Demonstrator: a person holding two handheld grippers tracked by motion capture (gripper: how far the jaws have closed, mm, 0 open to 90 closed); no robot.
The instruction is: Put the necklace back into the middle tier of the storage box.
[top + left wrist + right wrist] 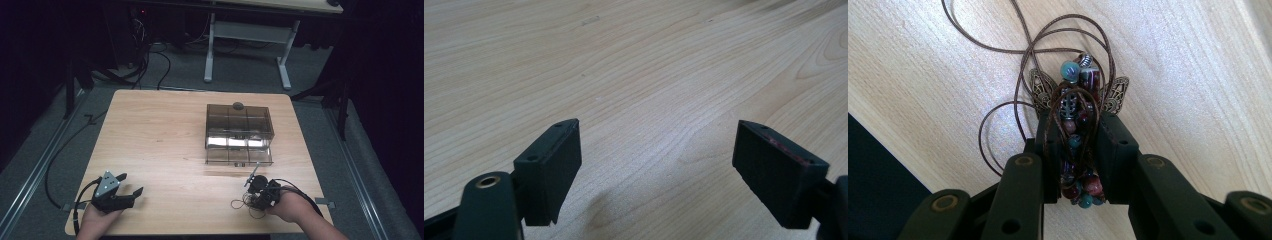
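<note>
Nearest, at the table's (165, 125) front edge, the right gripper (1075, 131) is clamping its jaws on a beaded necklace (1077, 107) of red and teal beads with bronze filigree wings, and the brown cord (998, 127) is looping loose onto the wood near the front right corner. Along the same front edge, by the left corner, the left gripper (656, 170) is resting with its jaws standing wide apart over bare wood. Farther back, right of centre, a smoky transparent drawer box (239, 121) is sitting with its lower drawer (239, 155) pulled out toward the necklace.
</note>
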